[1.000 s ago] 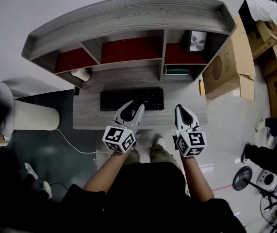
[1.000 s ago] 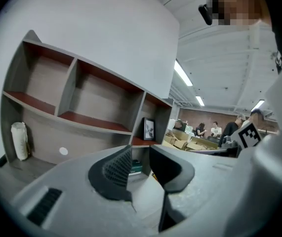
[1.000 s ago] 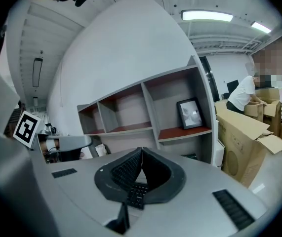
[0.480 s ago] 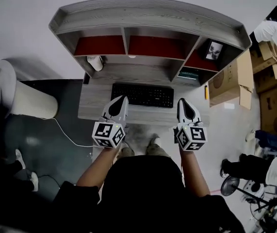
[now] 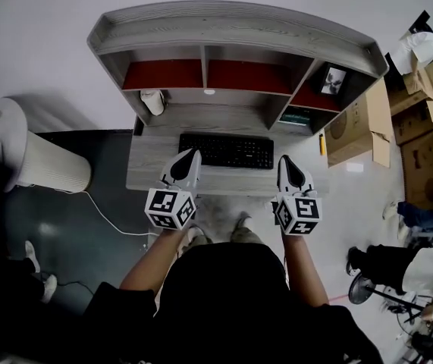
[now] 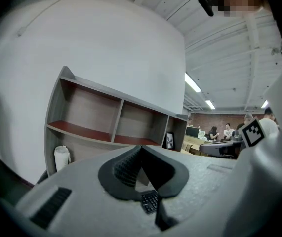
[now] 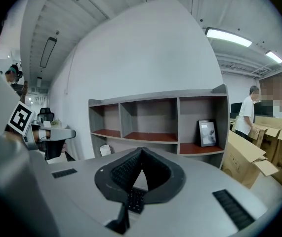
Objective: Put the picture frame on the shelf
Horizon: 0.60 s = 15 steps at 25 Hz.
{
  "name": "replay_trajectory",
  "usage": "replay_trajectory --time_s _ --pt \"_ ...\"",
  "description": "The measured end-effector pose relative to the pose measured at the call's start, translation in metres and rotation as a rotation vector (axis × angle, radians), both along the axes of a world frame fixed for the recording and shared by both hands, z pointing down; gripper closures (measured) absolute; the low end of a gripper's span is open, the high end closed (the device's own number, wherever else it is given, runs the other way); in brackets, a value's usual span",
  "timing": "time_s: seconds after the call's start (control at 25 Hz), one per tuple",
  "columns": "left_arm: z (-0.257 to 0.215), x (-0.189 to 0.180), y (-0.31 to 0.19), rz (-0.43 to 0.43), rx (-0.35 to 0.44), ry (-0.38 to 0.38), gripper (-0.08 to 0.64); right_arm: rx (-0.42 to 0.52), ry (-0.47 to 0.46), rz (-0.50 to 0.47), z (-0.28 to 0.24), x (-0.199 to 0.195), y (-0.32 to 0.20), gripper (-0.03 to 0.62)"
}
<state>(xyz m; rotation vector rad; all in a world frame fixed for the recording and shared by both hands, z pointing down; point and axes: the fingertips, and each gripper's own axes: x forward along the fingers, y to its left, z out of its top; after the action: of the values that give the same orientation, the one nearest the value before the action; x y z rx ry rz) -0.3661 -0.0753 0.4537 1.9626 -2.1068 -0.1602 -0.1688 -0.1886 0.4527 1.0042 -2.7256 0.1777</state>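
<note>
**A:** Your 2 grippers hang over the desk's (image 5: pixel 144 179) front edge. The left gripper (image 5: pixel 191 154) has its jaws pinched together, with nothing in them. The right gripper (image 5: pixel 285 161) is the same, closed and empty.

**B:** And the frame (image 5: pixel 333 80)?

**A:** It's upright in the shelf's (image 5: pixel 231 30) right-end compartment, well apart from both your grippers. The keyboard (image 5: pixel 227 150) lies between.

**B:** Which step are you on?

**A:** Placing looks done to me. If you want it straighter, you'd open the right jaws first, then reach to that right end.
</note>
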Motion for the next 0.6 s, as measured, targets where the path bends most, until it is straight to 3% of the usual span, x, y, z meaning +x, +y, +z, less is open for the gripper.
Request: replay_trajectory --time_s 0.6 --pt "0.002 -0.001 0.008 0.013 -0.002 0.004 0.543 0.027 -0.001 0.006 -0.006 -0.003 0.013 0.580"
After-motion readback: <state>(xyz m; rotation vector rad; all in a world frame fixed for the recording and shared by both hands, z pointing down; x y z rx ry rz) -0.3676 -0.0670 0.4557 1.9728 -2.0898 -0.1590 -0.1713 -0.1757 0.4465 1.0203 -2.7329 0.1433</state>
